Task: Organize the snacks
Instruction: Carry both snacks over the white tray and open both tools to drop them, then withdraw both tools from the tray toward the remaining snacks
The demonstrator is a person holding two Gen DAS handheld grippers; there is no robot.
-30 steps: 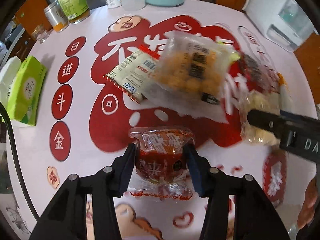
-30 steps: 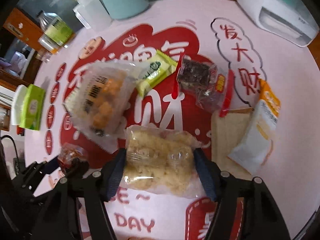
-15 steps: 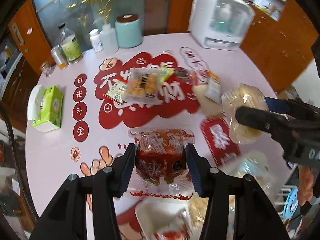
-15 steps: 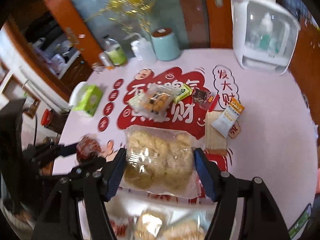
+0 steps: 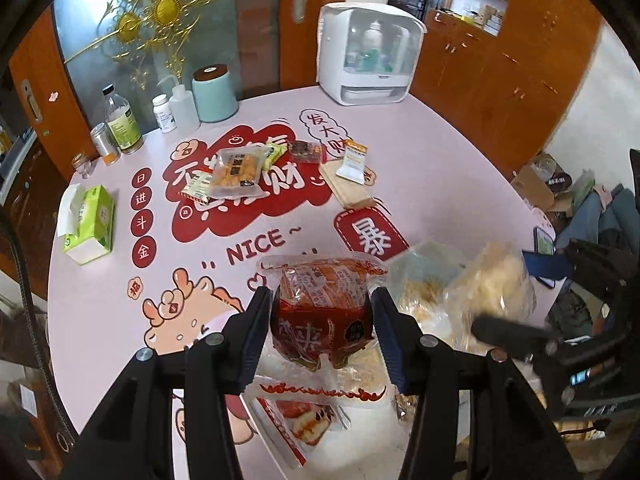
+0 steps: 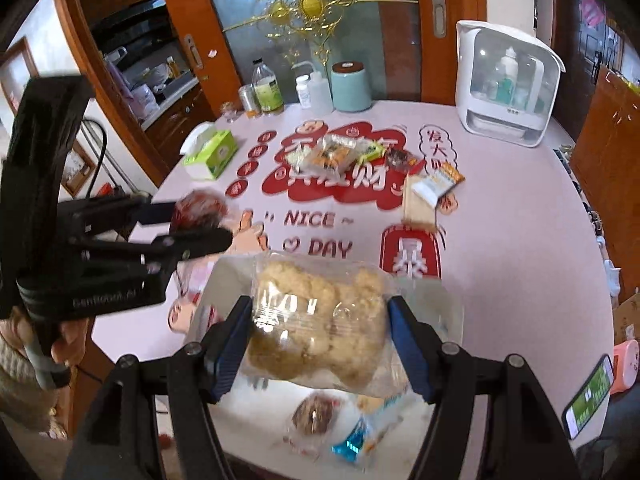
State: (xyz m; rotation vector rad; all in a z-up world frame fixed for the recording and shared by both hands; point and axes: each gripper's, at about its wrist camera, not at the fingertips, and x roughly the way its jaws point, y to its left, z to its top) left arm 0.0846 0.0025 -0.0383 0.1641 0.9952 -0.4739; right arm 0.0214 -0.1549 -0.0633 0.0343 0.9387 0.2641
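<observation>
My left gripper (image 5: 320,332) is shut on a red snack packet (image 5: 322,312) and holds it in the air over the near table edge. My right gripper (image 6: 320,344) is shut on a clear bag of pale puffed snacks (image 6: 316,320), also lifted; that bag shows at the right of the left wrist view (image 5: 488,292). Below both grippers lies a white container (image 6: 256,404) with several packets in it. More snacks remain at the table's middle: an orange-filled clear bag (image 5: 236,172), a green packet (image 5: 274,154), a dark packet (image 5: 306,150) and an orange-white sachet (image 5: 352,160).
The round pink table (image 5: 440,184) carries a green tissue box (image 5: 88,224), bottles and a teal canister (image 5: 214,94) at the back left, a white appliance (image 5: 370,54) at the back, and a wooden board (image 5: 348,190). A phone (image 6: 588,396) lies at the right.
Both grippers have lifted their packets off the table and pulled back toward the near edge, over the white container. The table looks much farther away.
</observation>
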